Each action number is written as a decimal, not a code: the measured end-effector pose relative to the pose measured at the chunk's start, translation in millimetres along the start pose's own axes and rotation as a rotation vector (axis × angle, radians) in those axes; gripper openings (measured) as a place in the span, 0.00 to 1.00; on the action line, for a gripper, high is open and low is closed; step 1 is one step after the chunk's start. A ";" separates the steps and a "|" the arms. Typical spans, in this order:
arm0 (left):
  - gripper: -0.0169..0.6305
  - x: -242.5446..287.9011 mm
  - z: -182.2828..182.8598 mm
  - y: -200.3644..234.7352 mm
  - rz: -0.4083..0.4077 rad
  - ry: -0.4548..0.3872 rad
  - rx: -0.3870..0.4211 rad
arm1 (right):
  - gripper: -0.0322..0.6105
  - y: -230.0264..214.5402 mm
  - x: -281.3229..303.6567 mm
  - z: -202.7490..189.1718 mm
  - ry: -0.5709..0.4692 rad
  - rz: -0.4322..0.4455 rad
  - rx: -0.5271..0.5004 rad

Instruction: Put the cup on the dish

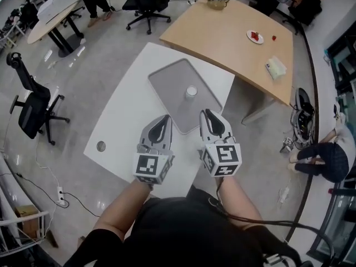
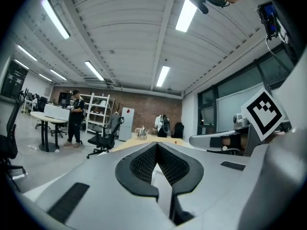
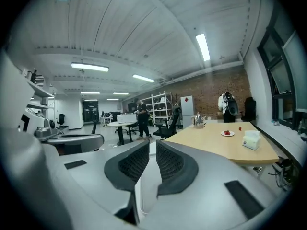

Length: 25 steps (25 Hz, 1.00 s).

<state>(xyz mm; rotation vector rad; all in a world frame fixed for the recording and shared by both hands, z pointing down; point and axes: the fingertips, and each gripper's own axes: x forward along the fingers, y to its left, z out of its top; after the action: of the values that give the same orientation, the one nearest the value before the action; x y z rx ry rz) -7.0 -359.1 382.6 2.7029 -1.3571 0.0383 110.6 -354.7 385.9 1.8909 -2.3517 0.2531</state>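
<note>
Cup [image 1: 191, 92] upright on the gray dish [image 1: 167, 82], on the white table [image 1: 125, 121]. Nearer the person, apart from both: left gripper [image 1: 164, 118], jaws pressed together, empty; right gripper [image 1: 207, 113], jaws a slit apart, gripping nothing.

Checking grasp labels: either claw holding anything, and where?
Nothing held: left claw and right claw are empty; small white cup stands free on flat grey tray.

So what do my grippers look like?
The left gripper and right gripper are pale grey shells with black meshed pads. Each carries a white cube with black square markers. A black cable trails from the right one. Your top is black.
</note>
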 end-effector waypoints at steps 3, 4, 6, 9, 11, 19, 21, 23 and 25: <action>0.04 -31.8 5.6 -25.7 -0.014 0.013 0.000 | 0.10 7.6 -40.6 11.4 -0.040 0.001 0.026; 0.04 -40.1 7.6 -32.6 -0.023 0.013 0.008 | 0.09 11.8 -52.6 15.2 -0.056 0.007 0.038; 0.04 -50.6 10.7 -40.6 -0.043 0.006 0.026 | 0.08 21.5 -70.8 22.9 -0.090 0.014 0.055; 0.04 -64.2 13.7 -44.3 -0.056 0.004 0.025 | 0.07 38.8 -89.9 25.3 -0.105 0.021 0.052; 0.04 -74.1 16.7 -47.9 -0.059 0.007 0.002 | 0.07 49.4 -99.8 22.7 -0.097 0.029 0.043; 0.04 -87.4 34.1 -76.2 -0.104 -0.021 0.007 | 0.07 70.5 -120.5 32.1 -0.100 0.069 0.002; 0.04 -90.4 35.2 -82.3 -0.119 -0.025 0.003 | 0.07 70.8 -123.4 30.9 -0.098 0.069 -0.001; 0.04 -93.2 29.1 -84.2 -0.123 -0.024 0.003 | 0.07 69.3 -124.0 29.0 -0.096 0.064 0.001; 0.04 -95.7 28.0 -85.4 -0.116 -0.021 0.004 | 0.07 68.1 -124.2 27.5 -0.094 0.059 0.007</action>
<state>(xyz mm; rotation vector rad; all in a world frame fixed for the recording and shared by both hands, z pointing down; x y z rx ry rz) 3.3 -235.4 339.7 2.7875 -1.2042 0.0020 71.4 -227.1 331.2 1.8781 -2.4727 0.1813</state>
